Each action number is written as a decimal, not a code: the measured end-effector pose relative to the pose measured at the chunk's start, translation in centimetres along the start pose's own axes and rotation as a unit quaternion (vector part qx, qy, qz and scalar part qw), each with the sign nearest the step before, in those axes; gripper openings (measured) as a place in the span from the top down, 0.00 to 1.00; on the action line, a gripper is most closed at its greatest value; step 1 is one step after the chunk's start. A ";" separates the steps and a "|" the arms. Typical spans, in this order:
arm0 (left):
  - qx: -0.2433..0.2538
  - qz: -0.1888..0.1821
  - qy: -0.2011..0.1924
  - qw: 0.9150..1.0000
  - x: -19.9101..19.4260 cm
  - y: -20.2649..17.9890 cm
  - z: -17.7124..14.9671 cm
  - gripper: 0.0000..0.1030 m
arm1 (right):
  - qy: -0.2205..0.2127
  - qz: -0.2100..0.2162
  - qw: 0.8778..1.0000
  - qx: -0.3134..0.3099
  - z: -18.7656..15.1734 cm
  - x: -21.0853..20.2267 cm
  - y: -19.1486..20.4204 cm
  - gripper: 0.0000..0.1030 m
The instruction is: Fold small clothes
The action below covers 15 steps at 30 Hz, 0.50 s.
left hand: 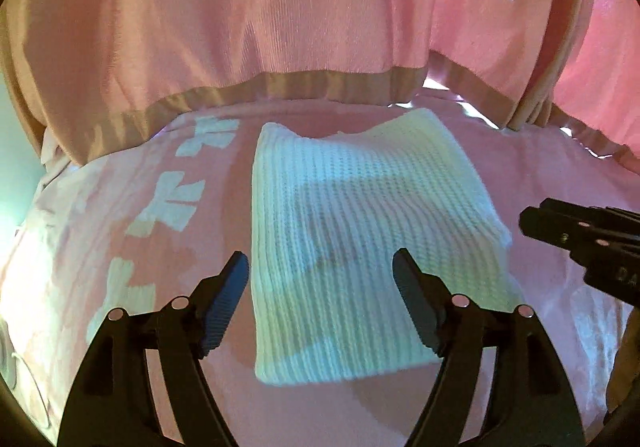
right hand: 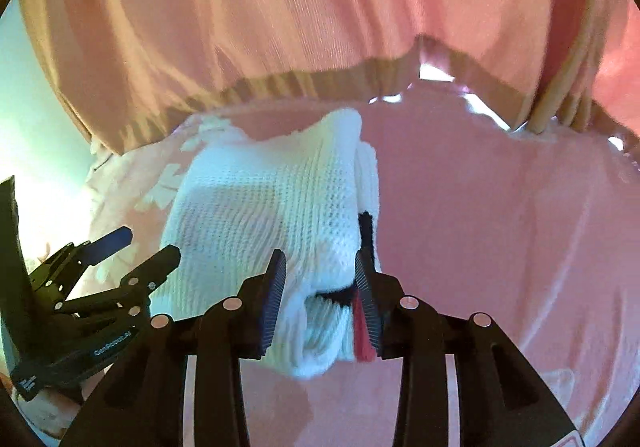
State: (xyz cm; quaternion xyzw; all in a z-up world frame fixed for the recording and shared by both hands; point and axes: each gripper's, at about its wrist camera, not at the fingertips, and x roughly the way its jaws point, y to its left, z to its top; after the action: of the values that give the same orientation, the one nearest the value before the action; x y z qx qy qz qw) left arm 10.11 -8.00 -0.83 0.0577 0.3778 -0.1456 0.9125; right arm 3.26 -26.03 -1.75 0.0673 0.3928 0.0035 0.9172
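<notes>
Jaws spread wide, the left gripper [left hand: 320, 275] hovers over the near edge of a white knitted garment [left hand: 352, 239], its blue-padded fingers [left hand: 226, 303] parted to either side of the fabric with nothing held between them. The garment lies folded into a rough rectangle on a pink cover [left hand: 560, 183] patterned with white bows [left hand: 172, 203] along its left side.

In the right wrist view, the right gripper [right hand: 320, 295] has the garment's near corner [right hand: 316, 335] bunched between its two ribbed pads, which stand only partly closed; whether they are actually pinching the knit cannot be told. A dark strip and a red tab [right hand: 362, 343] show at that corner, just inside the right-hand pad. The rest of the white knit [right hand: 256, 215] stretches away over the pink cover [right hand: 500, 227].

Behind the cover hangs a pink curtain [left hand: 280, 7] with a tan hem [left hand: 248, 95], daylight showing in gaps beneath it. Each gripper appears at the edge of the other's view [left hand: 580, 235] [right hand: 120, 247].
</notes>
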 end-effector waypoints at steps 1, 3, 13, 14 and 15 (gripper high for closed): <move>0.001 0.001 -0.002 1.000 -0.4 -0.1 -0.3 0.29 | -0.008 -0.008 1.000 -0.010 -0.5 -0.8 0.4 0.67; 0.008 0.006 -0.008 1.000 -1.3 -0.5 -0.9 0.29 | -0.016 -0.020 0.999 -0.019 -1.0 -1.4 1.0 0.66; -0.036 0.004 0.036 0.999 -0.4 2.4 -4.1 0.25 | 0.071 0.035 0.997 0.006 -3.4 2.3 -0.7 0.45; -0.042 0.000 0.046 0.998 0.1 2.7 -4.2 0.34 | 0.080 0.048 0.996 0.009 -3.5 3.0 -0.6 0.45; -0.053 -0.007 0.059 0.997 0.7 3.1 -4.4 0.38 | 0.084 0.051 0.995 0.008 -3.8 3.5 -0.5 0.45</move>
State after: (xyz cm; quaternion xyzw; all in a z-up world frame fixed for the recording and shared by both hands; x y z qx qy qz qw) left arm 8.57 -4.22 -4.42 0.0156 0.4384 -0.1279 0.8895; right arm 2.93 -25.84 -6.93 0.0940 0.4645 0.0525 0.8790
